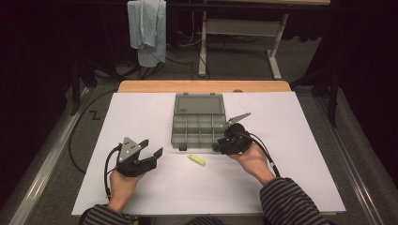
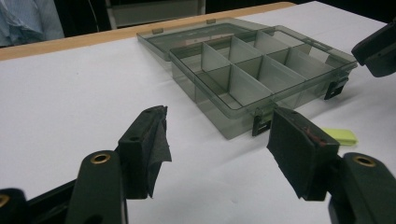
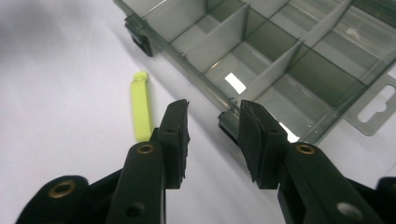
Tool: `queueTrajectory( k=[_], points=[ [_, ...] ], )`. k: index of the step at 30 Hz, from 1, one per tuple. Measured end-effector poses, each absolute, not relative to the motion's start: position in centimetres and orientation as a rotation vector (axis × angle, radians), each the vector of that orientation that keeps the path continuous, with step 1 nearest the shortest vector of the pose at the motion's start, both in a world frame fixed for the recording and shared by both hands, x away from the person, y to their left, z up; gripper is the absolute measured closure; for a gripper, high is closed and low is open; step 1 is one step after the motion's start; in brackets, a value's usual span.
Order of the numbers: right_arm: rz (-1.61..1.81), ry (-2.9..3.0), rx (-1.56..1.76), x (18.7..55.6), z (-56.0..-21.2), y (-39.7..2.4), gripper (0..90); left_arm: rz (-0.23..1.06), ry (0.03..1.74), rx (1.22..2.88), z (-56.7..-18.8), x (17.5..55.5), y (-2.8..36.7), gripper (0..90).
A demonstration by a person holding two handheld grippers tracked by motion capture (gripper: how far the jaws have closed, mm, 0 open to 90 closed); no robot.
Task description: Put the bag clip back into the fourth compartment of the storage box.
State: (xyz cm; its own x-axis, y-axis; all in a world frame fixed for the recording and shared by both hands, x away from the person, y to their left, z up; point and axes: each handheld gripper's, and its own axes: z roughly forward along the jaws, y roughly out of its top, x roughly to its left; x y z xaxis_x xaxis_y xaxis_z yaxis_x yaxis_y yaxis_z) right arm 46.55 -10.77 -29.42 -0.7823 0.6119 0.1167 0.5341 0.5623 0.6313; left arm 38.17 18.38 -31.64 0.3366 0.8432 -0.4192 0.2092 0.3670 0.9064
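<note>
White paper covers your table (image 1: 291,154), with a strip of bare wood showing along its far edge and a dark room beyond, where a pale blue cloth (image 1: 148,28) hangs.

Your right gripper (image 1: 217,145) sits at the near right corner of the organiser box (image 1: 199,123). In the right gripper view its jaws stand partly apart with nothing between the pads; the box's near wall and one of its dark latches (image 3: 227,125) lie just ahead of the tips. Whether a pad touches the latch cannot be told.

Just to the left of that gripper lies the yellow-green clip (image 1: 196,159), flat on the paper, near the box's front wall but apart from it, toward the near edge of the table.

The box is clear grey plastic, its lid (image 1: 199,103) folded back flat toward the far edge, its compartments divided by thin walls.

Your left gripper (image 1: 153,147) rests well off to the left, nearer the table's near left corner, jaws wide apart and holding nothing, pointed across the paper at the box.
</note>
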Motion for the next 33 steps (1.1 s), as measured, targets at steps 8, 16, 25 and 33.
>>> queueTrajectory(
  k=[8, 16, 25, 33],
  points=[
    [0.997, 2.712, 0.945, 46.0, -29.7, -9.9, 66.4, 0.569, 1.180, 1.144, -31.7, 38.2, 18.5, 37.0],
    [0.963, 2.738, 0.905, 45.6, -29.8, -9.2, 69.3, 0.568, 1.179, 1.144, -31.7, 38.2, 18.4, 37.1],
    [0.921, 2.776, 0.878, 45.4, -30.3, -8.2, 69.5, 0.569, 1.184, 1.139, -31.8, 38.3, 18.5, 37.4],
    [0.896, 2.805, 0.859, 45.4, -30.5, -7.4, 70.0, 0.570, 1.185, 1.148, -31.8, 38.3, 18.5, 37.4]
  ],
)
